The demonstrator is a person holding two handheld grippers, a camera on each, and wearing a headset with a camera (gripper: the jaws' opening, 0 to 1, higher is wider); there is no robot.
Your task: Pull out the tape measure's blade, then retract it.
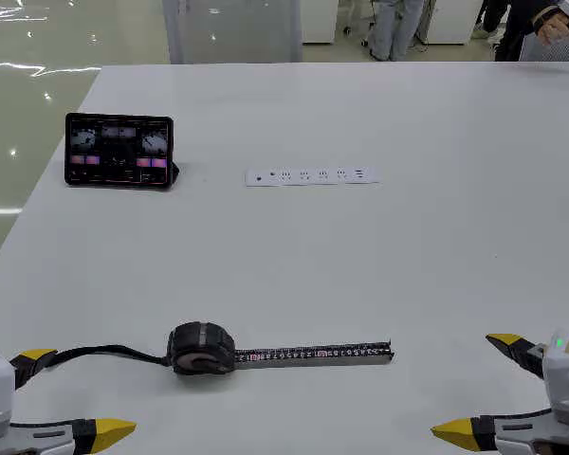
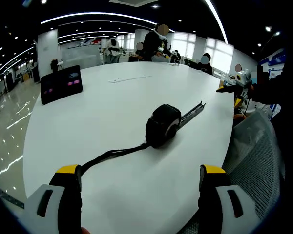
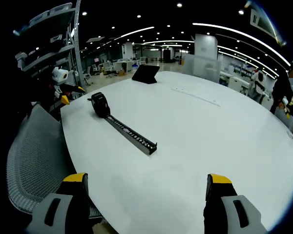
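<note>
White worktop [image 1: 360, 265], near edge: black round tape measure case [image 1: 201, 348] lies between my claws. Dark marked blade [image 1: 313, 354] already partly out, flat, pointing toward right claw [image 1: 476, 386]. Black strap [image 1: 104, 353] trails toward left claw [image 1: 74, 393]. Both claws wide, empty. My plan: left pinches case firmly, right takes blade's end hook, pulls straight and low, no twisting.

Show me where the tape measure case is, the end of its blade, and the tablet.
tape measure case [image 1: 201, 348], head view, on the middle of the black housing.
blade end [image 1: 387, 352], head view, on the tip of the pulled-out blade.
tablet [image 1: 119, 151], head view, on the middle of its lit screen.
</note>
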